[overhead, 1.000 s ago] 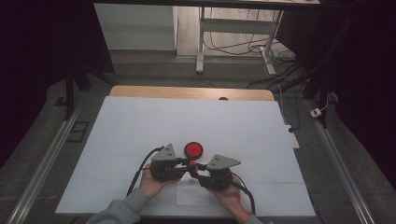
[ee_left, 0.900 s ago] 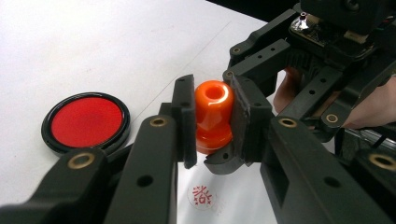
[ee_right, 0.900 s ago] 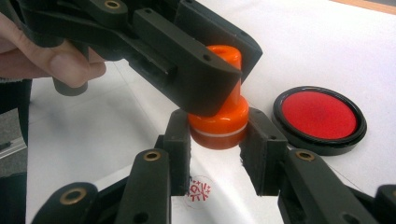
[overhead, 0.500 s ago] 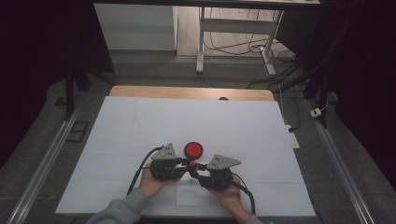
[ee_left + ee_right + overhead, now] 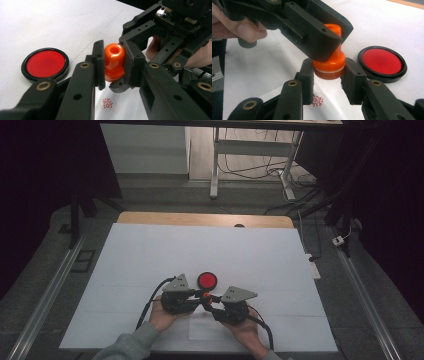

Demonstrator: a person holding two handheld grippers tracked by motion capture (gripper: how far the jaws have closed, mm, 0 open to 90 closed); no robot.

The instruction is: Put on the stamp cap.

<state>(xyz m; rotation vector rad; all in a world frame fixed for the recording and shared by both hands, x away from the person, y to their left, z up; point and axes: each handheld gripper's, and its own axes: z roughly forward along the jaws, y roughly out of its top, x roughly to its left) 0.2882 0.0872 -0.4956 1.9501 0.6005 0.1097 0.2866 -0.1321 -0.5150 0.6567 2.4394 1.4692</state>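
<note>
An orange stamp (image 5: 206, 296) hangs just above a slip of paper (image 5: 202, 330) at the near middle of the white sheet. My left gripper (image 5: 113, 61) is shut on the stamp's (image 5: 114, 61) round top knob. My right gripper (image 5: 328, 75) comes in from the opposite side, and its pads press on the stamp's (image 5: 329, 65) wider lower part with the white ring; its jaws have just been opening slightly. Under the stamp is a red printed mark (image 5: 318, 100). A round red ink pad (image 5: 207, 280) in a black case lies just beyond the grippers.
The white sheet (image 5: 200, 245) covers most of the table, with a wooden edge (image 5: 200, 219) at the far side. Metal rails (image 5: 45, 295) run along both sides. Cables and a desk frame (image 5: 250, 150) are on the floor beyond.
</note>
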